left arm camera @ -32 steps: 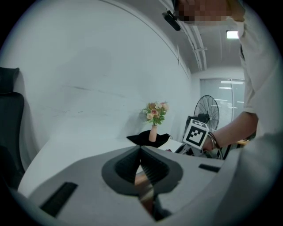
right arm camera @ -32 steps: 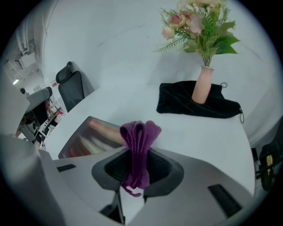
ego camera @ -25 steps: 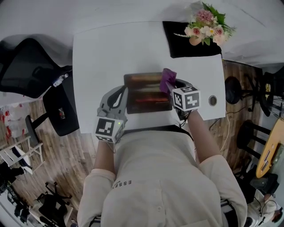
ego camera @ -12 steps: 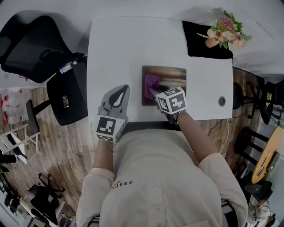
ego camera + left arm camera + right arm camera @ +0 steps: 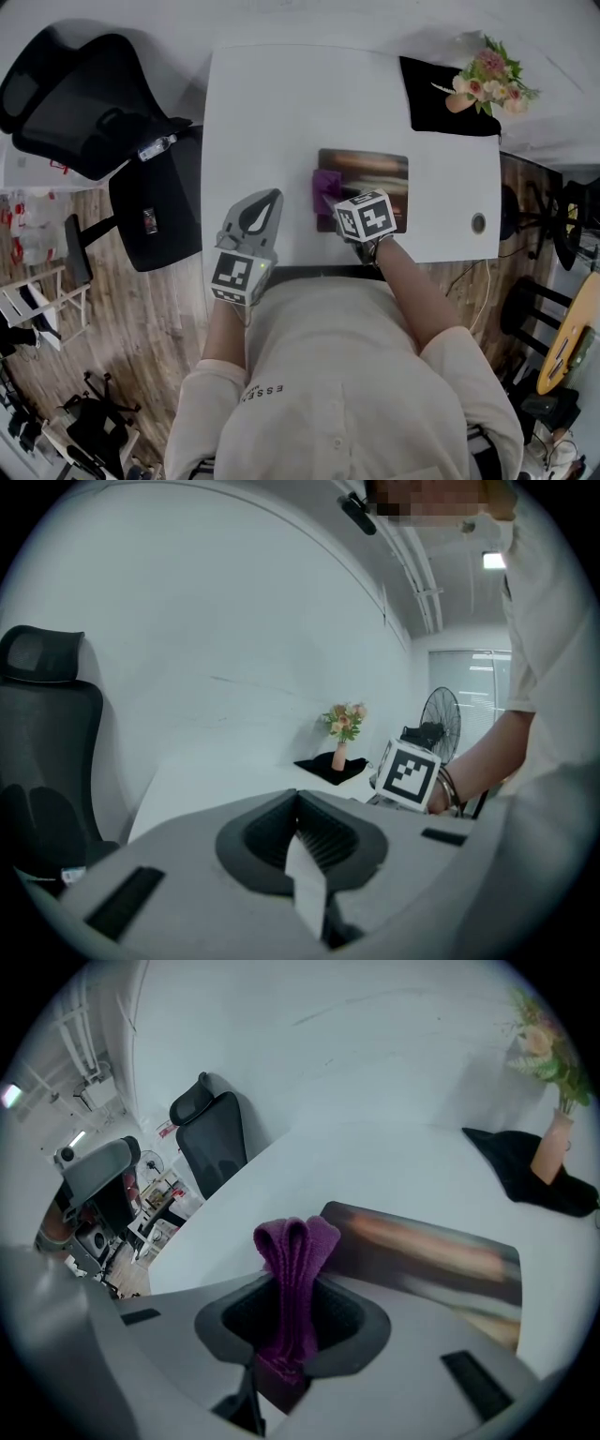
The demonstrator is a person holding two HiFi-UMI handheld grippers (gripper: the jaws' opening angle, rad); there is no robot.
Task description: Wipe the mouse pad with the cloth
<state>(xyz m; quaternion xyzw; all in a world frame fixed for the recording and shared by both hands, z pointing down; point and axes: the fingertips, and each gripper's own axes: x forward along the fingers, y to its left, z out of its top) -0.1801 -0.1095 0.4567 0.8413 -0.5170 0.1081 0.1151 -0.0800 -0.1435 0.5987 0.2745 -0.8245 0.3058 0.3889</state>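
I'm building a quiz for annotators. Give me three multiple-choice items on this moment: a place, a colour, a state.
1. Where does the vase of flowers stand?
A) on the mouse pad
B) on the black mat at the far right corner of the table
C) on the chair
2. What colour is the cloth?
A) purple
B) yellow
C) white
3. How is the right claw?
A) open, empty
B) shut on the vase
C) shut on the cloth
Answers: 1 B, the head view shows it on the mat; 2 A, purple in both views; 3 C, the right gripper view shows its jaws closed on the folds.
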